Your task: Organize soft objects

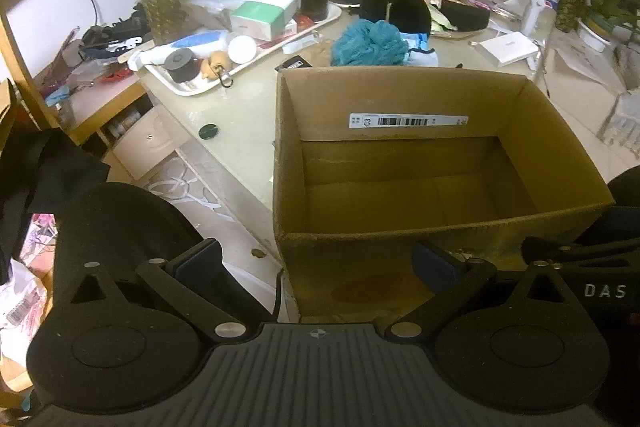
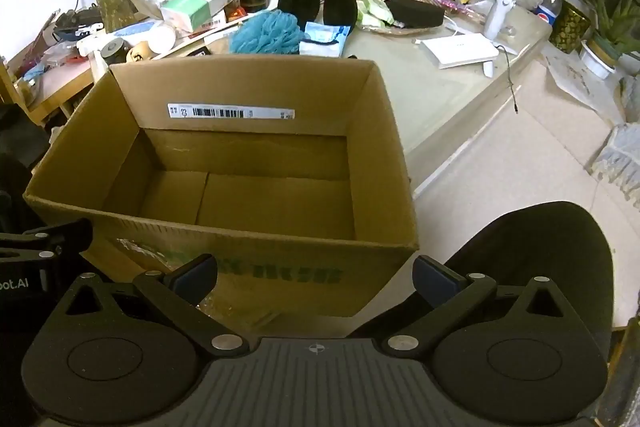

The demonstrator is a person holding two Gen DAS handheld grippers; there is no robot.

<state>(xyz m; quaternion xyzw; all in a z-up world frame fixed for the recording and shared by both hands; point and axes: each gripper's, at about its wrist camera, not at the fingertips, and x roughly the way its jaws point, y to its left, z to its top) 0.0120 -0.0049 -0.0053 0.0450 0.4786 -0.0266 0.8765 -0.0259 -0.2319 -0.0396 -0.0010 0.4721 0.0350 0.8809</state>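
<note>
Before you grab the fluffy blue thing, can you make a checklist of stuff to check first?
1. Cardboard box has nothing inside: ok.
2. Blue bath pouf in view behind the box: ok.
3. Left hand-held gripper open and holding nothing: ok.
4. Right hand-held gripper open and holding nothing: ok.
5. Pouf free of neighbours: not ok, blue-and-white packet sits right against it.
6. Pouf within reach: cannot tell.

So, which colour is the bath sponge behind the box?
Blue-teal bath sponge, clearest in the right wrist view.
</note>
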